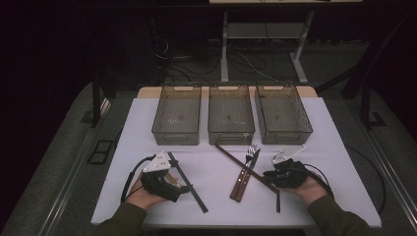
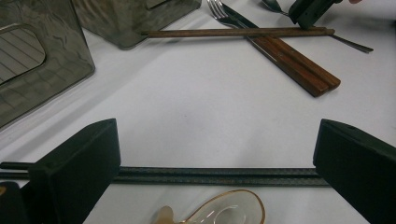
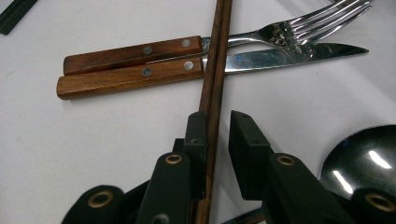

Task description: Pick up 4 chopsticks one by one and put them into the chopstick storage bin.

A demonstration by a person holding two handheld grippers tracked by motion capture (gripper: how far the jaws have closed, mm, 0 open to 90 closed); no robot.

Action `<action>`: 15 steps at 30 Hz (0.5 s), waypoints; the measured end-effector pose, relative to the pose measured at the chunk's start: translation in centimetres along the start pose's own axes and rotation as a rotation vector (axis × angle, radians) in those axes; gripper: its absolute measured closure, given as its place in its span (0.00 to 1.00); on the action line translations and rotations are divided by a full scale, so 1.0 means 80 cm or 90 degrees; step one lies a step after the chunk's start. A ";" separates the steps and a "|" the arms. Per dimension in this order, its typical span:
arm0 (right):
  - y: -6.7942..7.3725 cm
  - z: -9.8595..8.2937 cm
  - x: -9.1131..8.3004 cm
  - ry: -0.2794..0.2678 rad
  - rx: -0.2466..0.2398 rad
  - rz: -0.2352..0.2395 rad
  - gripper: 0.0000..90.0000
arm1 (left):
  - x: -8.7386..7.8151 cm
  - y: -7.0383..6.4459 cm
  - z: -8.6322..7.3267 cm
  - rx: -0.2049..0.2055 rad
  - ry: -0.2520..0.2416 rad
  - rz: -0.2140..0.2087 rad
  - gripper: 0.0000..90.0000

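Three bins (image 1: 231, 115), two brown chopsticks (image 3: 214, 84), one fork (image 3: 299, 28).

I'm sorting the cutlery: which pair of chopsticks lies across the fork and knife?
The brown wooden chopsticks, between the right tool's jaws, cross the fork and knife. The black chopsticks lie apart on bare table by the left tool.

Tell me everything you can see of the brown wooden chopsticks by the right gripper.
The wooden chopsticks are a slim, dark brown pair lying side by side flat on the white table. They run diagonally from near the middle bin towards the person, crossing over the fork and knife just past their wooden handles. The right gripper straddles their near part, jaws narrowly apart, one jaw against them, not clamped.
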State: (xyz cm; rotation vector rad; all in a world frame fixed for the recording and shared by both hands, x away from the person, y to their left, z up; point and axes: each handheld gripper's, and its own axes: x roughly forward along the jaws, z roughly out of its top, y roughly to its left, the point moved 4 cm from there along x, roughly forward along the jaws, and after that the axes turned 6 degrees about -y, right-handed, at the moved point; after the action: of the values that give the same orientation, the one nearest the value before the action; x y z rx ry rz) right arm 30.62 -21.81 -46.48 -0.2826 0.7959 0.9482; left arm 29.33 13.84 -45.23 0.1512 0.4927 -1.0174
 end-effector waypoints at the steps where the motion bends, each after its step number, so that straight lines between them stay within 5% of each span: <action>1: 0.000 0.000 0.000 0.000 -0.002 0.000 0.85 | 0.000 0.000 0.000 0.000 0.001 0.000 0.00; 15: 0.001 0.001 0.001 -0.003 0.004 0.001 0.85 | 0.000 0.000 0.000 0.001 0.003 0.000 0.00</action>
State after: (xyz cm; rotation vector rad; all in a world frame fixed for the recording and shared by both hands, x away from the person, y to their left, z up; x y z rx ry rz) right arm 30.64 -21.70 -46.47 -0.2749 0.7943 0.9469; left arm 29.34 13.84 -45.26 0.1558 0.4963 -1.0186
